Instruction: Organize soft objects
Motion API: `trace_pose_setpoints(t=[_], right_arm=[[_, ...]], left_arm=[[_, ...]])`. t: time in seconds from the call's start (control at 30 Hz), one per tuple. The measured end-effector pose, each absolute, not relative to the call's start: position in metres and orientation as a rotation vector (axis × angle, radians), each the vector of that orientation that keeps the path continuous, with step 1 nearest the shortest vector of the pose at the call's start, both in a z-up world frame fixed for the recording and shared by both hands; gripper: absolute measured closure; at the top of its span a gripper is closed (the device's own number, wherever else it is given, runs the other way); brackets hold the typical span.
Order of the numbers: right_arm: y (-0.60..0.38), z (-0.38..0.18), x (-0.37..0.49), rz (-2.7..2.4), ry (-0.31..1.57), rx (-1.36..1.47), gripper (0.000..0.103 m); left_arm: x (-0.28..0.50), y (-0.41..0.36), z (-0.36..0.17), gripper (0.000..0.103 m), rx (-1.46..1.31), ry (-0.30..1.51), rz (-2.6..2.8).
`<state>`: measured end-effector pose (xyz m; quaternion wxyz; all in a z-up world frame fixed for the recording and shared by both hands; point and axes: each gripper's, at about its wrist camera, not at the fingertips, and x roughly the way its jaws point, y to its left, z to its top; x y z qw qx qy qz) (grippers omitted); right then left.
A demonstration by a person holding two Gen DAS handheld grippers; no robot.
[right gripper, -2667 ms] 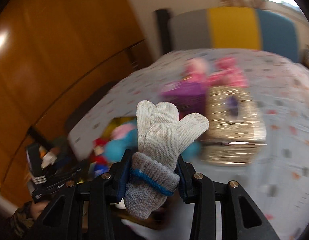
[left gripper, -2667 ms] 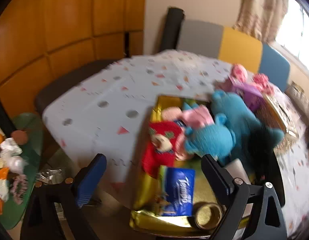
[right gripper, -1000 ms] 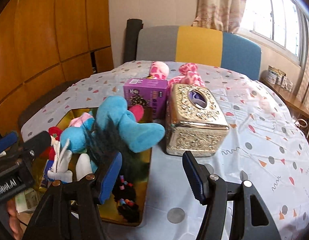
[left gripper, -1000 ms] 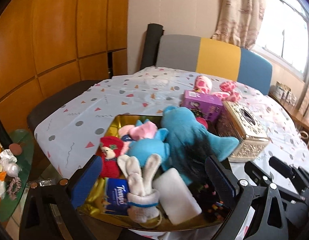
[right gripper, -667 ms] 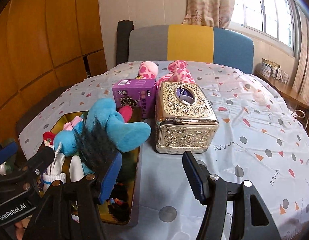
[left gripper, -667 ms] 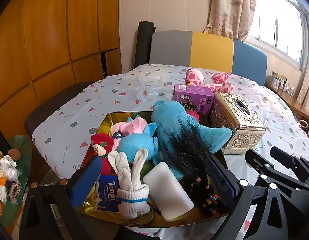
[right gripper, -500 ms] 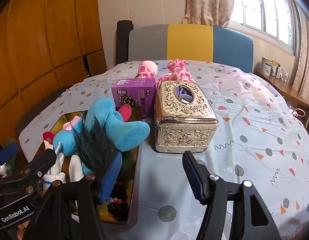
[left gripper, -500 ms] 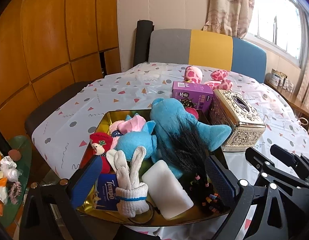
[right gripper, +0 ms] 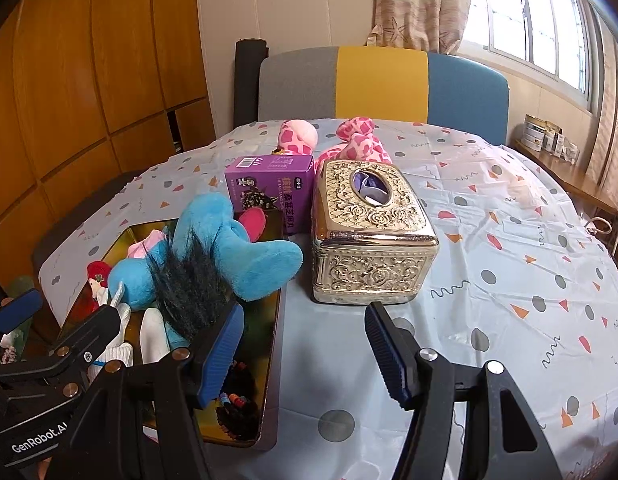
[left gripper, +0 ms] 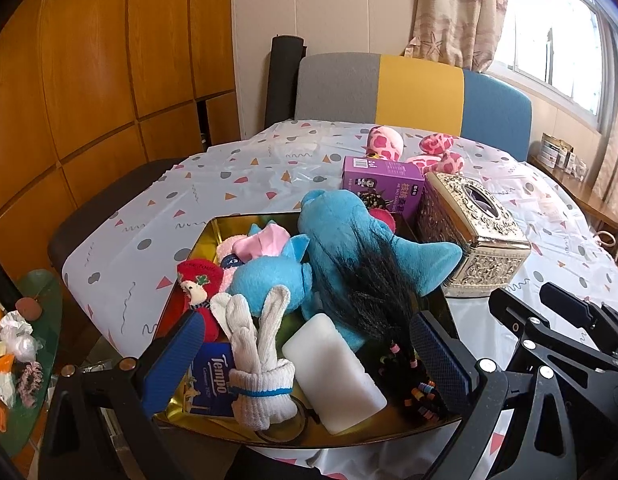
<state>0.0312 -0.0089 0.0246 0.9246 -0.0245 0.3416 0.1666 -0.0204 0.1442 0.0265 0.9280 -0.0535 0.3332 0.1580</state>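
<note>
A gold tray (left gripper: 207,236) at the table's near left corner holds a big blue plush with black hair (left gripper: 349,236), a smaller blue plush (left gripper: 265,280), a red plush (left gripper: 199,280), a pink item (left gripper: 261,238), a rolled white glove (left gripper: 257,360), a white block (left gripper: 333,368), a blue tissue pack (left gripper: 213,380) and a beaded black braid (left gripper: 413,384). The tray (right gripper: 275,320) and blue plush (right gripper: 245,256) also show in the right wrist view. My left gripper (left gripper: 305,364) is open and empty above the tray's near edge. My right gripper (right gripper: 305,344) is open and empty over the tablecloth beside the tray.
An ornate gold tissue box (right gripper: 369,236) stands right of the tray, a purple carton (right gripper: 269,188) behind it, and a pink spotted plush (right gripper: 349,140) farther back. A tricolour chair (right gripper: 381,80) is at the table's far side. A green side table (left gripper: 25,344) with clutter is at lower left.
The right gripper held the white glove 2.7 s ago; the glove now lies in the tray and the gripper is open. Both grippers have drawn back slightly.
</note>
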Motion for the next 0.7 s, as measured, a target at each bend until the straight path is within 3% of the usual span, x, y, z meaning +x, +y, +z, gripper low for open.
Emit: trace_pose_setpoints(t=[0.7], right_arm=[[-0.0086, 0.0267, 0.0281, 0.341, 0.699, -0.055, 0.039]], left_arm=[[-0.0236, 0.1436, 0.0269, 0.000, -0.110, 0.687, 0.318]])
